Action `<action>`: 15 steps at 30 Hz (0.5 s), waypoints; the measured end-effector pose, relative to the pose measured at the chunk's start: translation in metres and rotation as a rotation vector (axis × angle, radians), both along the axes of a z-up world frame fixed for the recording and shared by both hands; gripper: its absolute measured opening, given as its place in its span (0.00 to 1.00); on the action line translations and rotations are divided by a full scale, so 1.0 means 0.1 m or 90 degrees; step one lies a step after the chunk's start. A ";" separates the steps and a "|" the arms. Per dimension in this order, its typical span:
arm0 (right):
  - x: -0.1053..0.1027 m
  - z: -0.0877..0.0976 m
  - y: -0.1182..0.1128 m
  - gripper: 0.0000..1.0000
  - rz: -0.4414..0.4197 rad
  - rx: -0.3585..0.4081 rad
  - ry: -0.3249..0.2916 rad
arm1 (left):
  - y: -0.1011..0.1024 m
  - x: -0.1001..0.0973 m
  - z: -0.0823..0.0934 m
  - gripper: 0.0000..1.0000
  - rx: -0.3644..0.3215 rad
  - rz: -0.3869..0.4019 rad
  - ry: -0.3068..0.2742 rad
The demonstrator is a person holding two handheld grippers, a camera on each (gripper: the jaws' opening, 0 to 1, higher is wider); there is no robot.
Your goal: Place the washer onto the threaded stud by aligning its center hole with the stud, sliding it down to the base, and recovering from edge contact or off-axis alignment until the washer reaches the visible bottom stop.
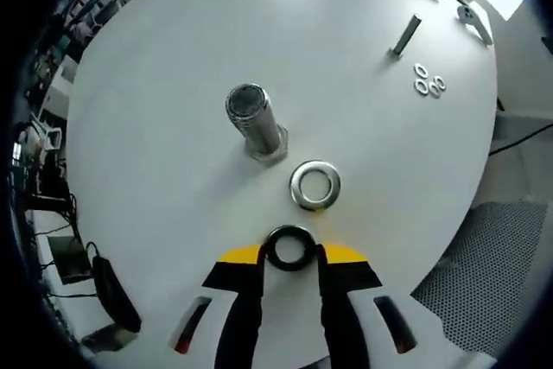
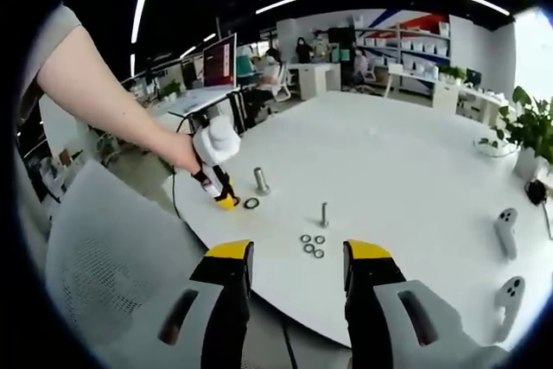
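Washer (image 1: 314, 185) lies on table (image 1: 155, 153) beside stud (image 1: 255, 120)

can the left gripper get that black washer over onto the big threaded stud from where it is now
Probably yes. The left gripper holds the black washer, and bare table separates it from the stud; only the silver washer lies slightly aside.

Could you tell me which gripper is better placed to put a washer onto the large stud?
Left: the left gripper grips a dark washer near the stud.
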State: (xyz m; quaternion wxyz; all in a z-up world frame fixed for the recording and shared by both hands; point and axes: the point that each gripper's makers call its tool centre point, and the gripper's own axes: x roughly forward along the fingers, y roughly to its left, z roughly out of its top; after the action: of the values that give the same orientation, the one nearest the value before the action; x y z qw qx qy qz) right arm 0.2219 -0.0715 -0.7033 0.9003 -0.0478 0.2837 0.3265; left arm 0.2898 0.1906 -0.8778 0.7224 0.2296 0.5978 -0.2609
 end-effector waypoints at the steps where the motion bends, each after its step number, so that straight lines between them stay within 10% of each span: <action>1: 0.00 0.00 0.00 0.44 0.002 0.000 -0.001 | 0.00 0.00 0.00 0.23 0.000 -0.001 0.000; 15: 0.01 0.01 0.00 0.44 -0.002 0.004 -0.002 | -0.02 0.01 0.00 0.24 -0.003 0.053 0.010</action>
State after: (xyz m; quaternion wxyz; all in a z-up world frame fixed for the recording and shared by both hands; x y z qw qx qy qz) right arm 0.2232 -0.0710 -0.7019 0.9016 -0.0451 0.2812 0.3256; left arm 0.2907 0.1886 -0.8774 0.7288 0.2005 0.6115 -0.2338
